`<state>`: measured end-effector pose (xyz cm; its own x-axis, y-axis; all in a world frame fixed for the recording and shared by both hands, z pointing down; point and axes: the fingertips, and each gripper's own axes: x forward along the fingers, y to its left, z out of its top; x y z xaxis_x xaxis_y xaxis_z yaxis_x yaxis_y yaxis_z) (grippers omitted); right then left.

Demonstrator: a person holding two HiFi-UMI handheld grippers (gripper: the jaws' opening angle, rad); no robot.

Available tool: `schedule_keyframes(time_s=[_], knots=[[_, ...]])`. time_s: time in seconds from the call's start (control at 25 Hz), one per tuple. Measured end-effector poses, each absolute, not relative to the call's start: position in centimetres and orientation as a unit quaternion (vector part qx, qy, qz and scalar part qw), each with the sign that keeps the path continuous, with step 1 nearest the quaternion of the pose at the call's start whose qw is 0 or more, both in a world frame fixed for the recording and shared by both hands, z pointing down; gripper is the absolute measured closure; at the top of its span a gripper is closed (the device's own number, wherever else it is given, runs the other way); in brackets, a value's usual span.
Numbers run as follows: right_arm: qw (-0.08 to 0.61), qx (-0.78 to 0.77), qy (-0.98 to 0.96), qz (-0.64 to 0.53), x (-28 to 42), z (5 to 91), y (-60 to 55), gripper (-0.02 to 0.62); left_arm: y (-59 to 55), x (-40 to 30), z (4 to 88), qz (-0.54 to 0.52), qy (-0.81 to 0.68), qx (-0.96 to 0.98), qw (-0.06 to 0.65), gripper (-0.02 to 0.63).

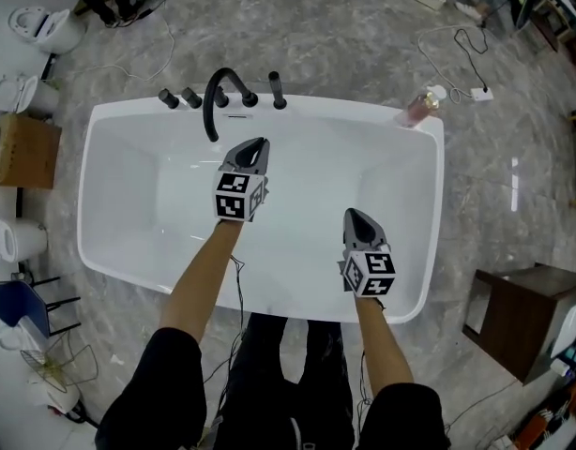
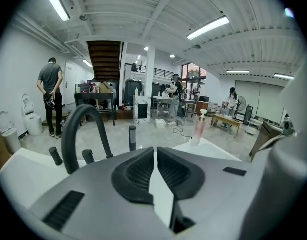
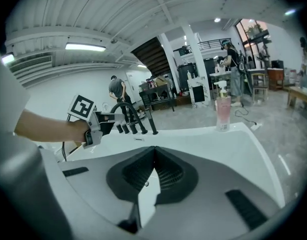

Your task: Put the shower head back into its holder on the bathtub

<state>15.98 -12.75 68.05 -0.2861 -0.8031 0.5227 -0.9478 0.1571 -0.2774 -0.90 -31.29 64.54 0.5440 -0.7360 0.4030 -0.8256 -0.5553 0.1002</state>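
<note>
While it hangs over the white tub (image 1: 119, 242), the right gripper (image 3: 153, 149) is shut tight with nothing in it. The left gripper (image 2: 156, 149) is shut and empty too. Past the left jaws, a bit to their left, the shower head (image 2: 132, 138) stands up straight on the tub's far rim, beside a bent black tap (image 2: 68, 139) and two knobs (image 2: 55, 155). Right of the jaws sits a pink bottle (image 2: 199, 126).

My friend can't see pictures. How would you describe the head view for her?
Looking down, a person holds the left gripper and the right gripper, both shut and empty, above a white bathtub. A curved black faucet stands on its far rim, a pink bottle at one corner.
</note>
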Motion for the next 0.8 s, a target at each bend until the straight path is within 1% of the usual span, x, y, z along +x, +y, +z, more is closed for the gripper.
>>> schedule_keyframes(time_s=[0.4,0.8], knots=[[0.129,0.570,-0.776,0.239,13.2,59.2,-12.7,0.591,-24.7,-2.8,52.0,0.130,-0.434,0.887,0.084,0.568],[0.096,0.565,-0.803,0.161,11.0,48.0,-14.1,0.591,-21.4,-5.7,43.1,0.090,-0.439,0.892,0.058,0.568]])
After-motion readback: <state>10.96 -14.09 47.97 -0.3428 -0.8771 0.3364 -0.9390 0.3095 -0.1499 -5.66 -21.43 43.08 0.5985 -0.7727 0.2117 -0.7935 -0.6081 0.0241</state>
